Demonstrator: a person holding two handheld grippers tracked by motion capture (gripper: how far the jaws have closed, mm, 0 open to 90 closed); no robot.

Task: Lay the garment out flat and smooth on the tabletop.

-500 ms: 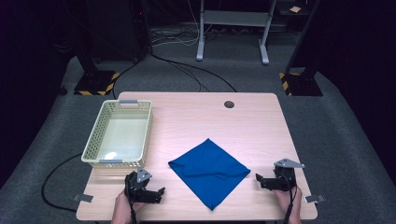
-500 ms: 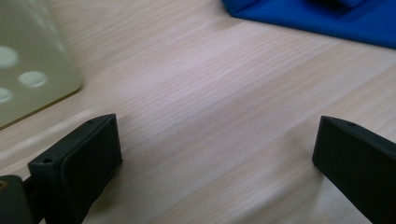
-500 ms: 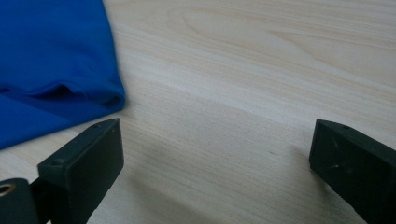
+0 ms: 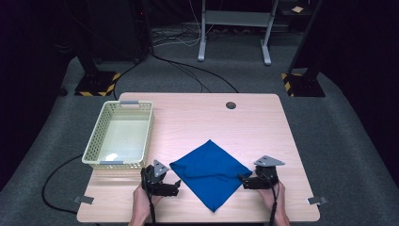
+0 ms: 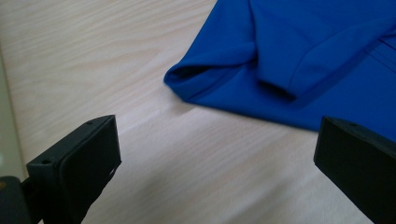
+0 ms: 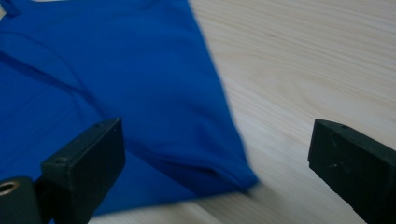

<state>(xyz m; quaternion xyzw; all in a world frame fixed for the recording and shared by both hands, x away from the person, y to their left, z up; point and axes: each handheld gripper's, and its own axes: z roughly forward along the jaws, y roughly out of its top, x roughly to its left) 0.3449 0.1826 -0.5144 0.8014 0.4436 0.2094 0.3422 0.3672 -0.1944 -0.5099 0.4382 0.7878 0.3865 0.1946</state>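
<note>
Folded blue garment (image 4: 211,173) lies on the surface (image 4: 197,117); both claws, left (image 4: 176,185) and right (image 4: 242,180), stand wide, gripping nothing. Basket (image 4: 94,149) is empty; transfer remains.

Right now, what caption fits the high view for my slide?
Two open hand-held grippers, left gripper and right gripper, flank a folded blue cloth beside a cream plastic basket.

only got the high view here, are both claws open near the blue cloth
Observer: Yes. In the left gripper view the left claw stands wide open, bare table between its jaws.
Operator: is the cloth flat on that side
Observer: No, the blue cloth is layered, a rolled fold at its corner.
Operator: and the right one
Observer: The right claw is open too, with the cloth's corner lying between its jaws, not pinched.
</note>
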